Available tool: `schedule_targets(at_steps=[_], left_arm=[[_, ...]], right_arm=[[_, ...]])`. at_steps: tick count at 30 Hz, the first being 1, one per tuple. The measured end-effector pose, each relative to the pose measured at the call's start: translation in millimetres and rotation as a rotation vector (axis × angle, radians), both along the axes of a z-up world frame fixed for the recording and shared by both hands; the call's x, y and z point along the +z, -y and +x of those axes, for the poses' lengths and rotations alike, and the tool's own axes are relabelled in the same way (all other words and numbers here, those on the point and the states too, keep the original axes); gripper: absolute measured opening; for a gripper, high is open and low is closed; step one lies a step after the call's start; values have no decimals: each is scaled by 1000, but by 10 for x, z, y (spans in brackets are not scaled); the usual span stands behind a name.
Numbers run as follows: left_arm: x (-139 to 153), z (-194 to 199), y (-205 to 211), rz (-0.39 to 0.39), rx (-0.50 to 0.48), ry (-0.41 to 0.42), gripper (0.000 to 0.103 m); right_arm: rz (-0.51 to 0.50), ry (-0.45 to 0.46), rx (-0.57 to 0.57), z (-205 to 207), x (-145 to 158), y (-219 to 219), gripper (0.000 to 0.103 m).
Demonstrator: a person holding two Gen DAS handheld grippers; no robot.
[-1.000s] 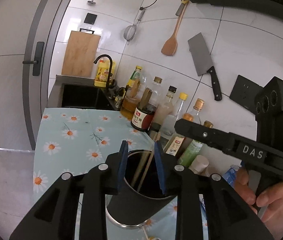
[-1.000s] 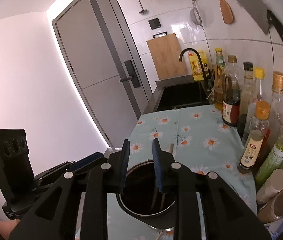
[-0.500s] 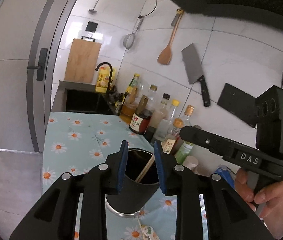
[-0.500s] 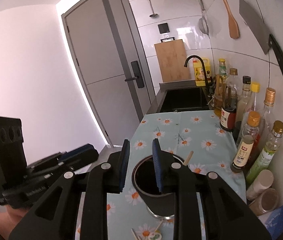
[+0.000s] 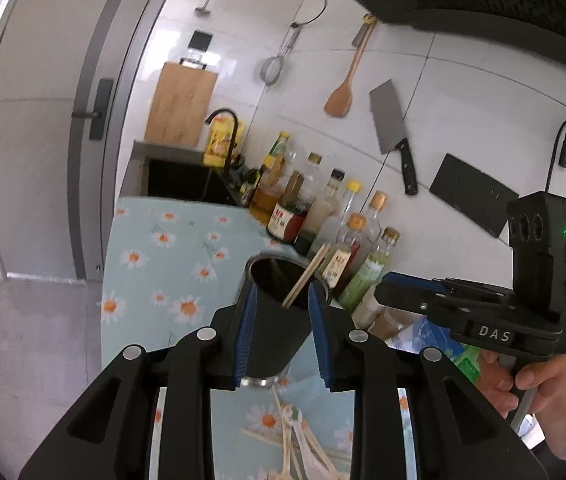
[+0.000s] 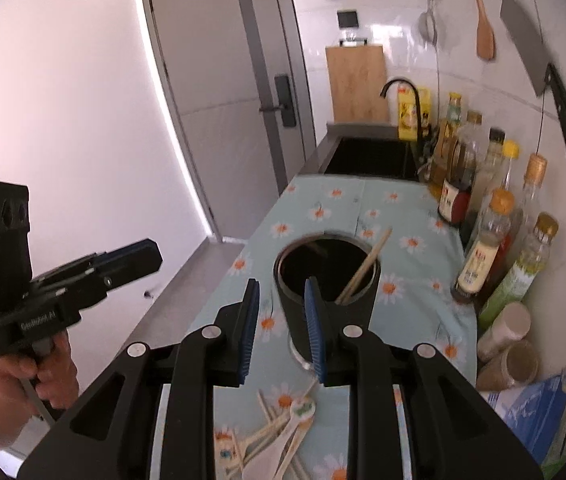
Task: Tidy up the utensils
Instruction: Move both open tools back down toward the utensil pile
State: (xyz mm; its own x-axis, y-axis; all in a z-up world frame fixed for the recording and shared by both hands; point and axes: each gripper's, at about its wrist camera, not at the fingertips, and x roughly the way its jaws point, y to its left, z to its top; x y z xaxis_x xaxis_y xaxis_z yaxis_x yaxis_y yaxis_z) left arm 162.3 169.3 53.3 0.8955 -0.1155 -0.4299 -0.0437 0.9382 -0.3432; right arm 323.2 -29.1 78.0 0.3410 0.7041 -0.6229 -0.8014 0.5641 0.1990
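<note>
A black utensil holder [image 5: 271, 344] [image 6: 363, 304] stands upright on the daisy-print cloth [image 6: 415, 280]. A pair of wooden chopsticks [image 5: 307, 276] [image 6: 367, 268] leans inside it. My left gripper [image 5: 281, 296] hangs just short of the holder, open by a narrow gap with nothing between its pads. My right gripper [image 6: 281, 292] is also pulled back from the holder; its jaws are opening and hold nothing. Loose spoons and chopsticks [image 6: 283, 432] [image 5: 295, 440] lie on the cloth under both grippers. Each gripper shows in the other's view, held in a hand [image 5: 523, 384].
Several sauce and oil bottles [image 6: 483, 264] line the tiled wall on the right, with jars [image 6: 507, 344] and a blue packet [image 6: 535, 408] nearer me. A black sink [image 6: 367, 158] with a tap lies beyond the cloth. A cleaver [image 5: 393, 132] and a wooden spatula [image 5: 341, 96] hang on the wall.
Both grippers have drawn back from the holder, which now looks smaller and farther. The loose spoons and chopsticks on the cloth have come into view below them.
</note>
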Motion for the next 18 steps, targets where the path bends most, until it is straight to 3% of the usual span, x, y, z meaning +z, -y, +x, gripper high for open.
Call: schedule_targets(at_steps=[18], left_arm=[[-893, -623, 4, -177, 55, -186, 26]], right_arm=[[-268, -177, 177, -567, -899, 188, 28]])
